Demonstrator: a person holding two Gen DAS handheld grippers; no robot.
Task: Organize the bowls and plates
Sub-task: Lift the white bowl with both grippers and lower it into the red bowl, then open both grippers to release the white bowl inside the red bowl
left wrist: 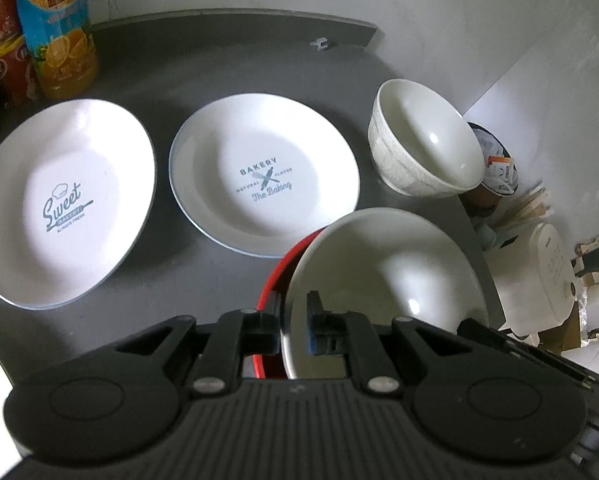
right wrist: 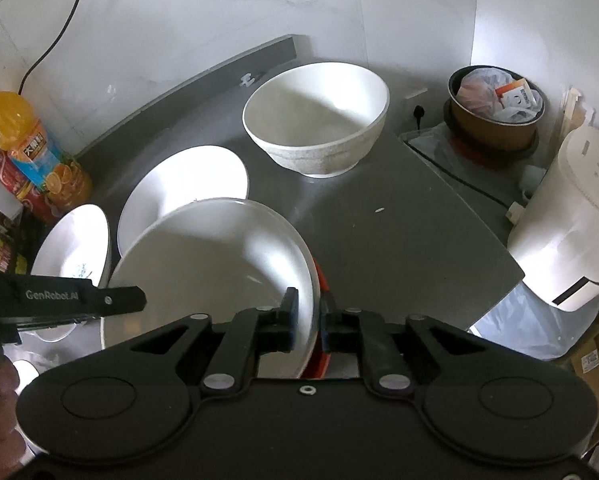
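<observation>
two grippers, left [left wrist: 293, 330] & right [right wrist: 309, 322], both clamp red-bottomed white bowl's [left wrist: 383, 280] rim; speckled white bowl [right wrist: 317, 120] behind it & 2 printed white plates [left wrist: 265, 174] unstacked — barely begun.

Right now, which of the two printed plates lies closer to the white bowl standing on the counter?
The plate printed "BAKERY". It lies beside the bowl; the "Sweet" plate lies farther left.

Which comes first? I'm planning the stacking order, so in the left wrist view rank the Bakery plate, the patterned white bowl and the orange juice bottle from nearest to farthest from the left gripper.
1. Bakery plate, just ahead, centre.
2. Patterned white bowl, farther back on the right.
3. Orange juice bottle, far back left corner.

The left gripper is shut on a red-and-white bowl.
</observation>
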